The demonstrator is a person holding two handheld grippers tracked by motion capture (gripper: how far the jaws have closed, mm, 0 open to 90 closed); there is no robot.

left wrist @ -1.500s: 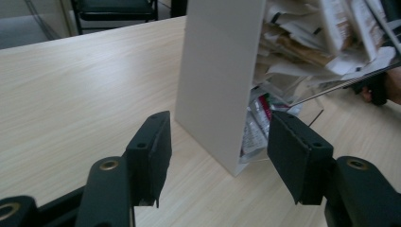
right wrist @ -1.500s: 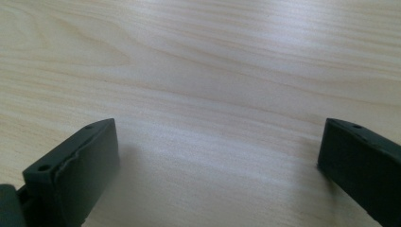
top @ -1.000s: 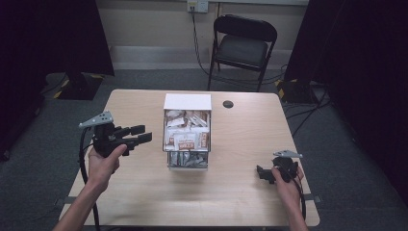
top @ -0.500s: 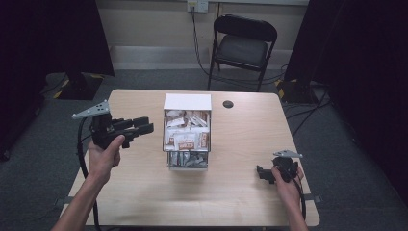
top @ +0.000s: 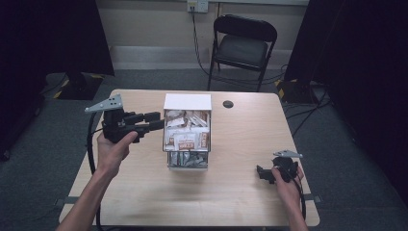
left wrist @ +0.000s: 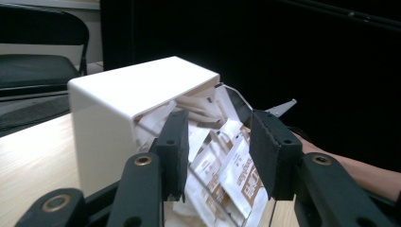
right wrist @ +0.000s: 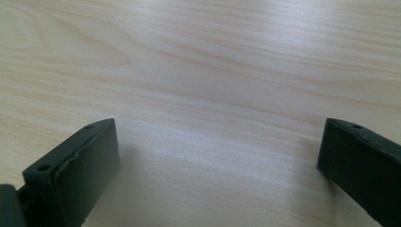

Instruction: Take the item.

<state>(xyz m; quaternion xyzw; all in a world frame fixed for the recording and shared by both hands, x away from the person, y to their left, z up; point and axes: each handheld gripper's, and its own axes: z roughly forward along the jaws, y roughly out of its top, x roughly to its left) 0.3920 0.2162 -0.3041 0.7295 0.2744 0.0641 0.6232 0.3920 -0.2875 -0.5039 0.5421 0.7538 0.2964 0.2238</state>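
A glossy white box [top: 187,102] with a clear front, stuffed with crinkled paper packets [top: 186,139], stands mid-table on pale wood-grain table [top: 240,197]; the left gripper [top: 159,120] hangs at its left edge, matte black jaws parted, grasping nothing; the right gripper [top: 260,173] rests low at near right, jaws spread wide.

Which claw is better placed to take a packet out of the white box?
The left claw: open and aimed at the packets in the white box. The right claw rests apart on the table.
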